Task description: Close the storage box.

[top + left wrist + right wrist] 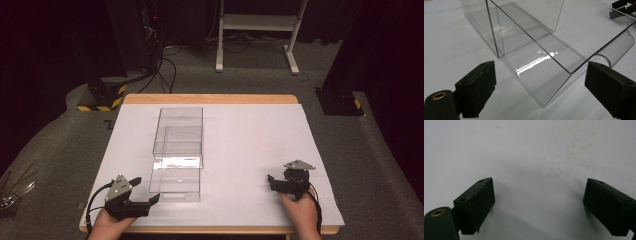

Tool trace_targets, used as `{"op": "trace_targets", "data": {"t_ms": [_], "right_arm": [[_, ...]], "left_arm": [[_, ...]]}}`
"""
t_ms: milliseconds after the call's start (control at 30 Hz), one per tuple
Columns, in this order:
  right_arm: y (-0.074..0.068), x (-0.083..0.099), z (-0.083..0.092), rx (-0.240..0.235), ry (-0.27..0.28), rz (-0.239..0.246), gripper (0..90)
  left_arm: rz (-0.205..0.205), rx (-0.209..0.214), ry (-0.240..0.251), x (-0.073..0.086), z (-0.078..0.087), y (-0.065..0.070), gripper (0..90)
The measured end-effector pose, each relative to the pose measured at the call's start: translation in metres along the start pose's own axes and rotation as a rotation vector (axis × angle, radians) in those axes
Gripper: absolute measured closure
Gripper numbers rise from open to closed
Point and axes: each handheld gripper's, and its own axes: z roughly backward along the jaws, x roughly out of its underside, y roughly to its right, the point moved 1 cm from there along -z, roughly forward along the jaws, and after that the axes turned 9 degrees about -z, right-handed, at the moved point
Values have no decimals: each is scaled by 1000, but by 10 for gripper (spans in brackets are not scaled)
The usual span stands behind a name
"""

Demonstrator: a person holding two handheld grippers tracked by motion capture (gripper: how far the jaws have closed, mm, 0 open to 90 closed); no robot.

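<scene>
Your left claw [147,189], jaws wide and empty, sits just beside the clear drawer's [176,176] curved handle [619,48], so close squarely on that lip, while your right claw [274,181] rests wide open well apart on the table [250,140].

The right gripper [539,207] holds its jaws wide apart above the bare white table [529,150].
</scene>
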Motion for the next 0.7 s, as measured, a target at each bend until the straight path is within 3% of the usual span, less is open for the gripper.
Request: {"op": "trace_targets", "data": {"t_ms": [333,700], "right_arm": [[0,0,0,1,0,-1,102],[0,0,0,1,0,0,103]], "left_arm": [[15,-6,9,-1,-6,2,107],[-8,-28,13,-5,-12,7,163]]}}
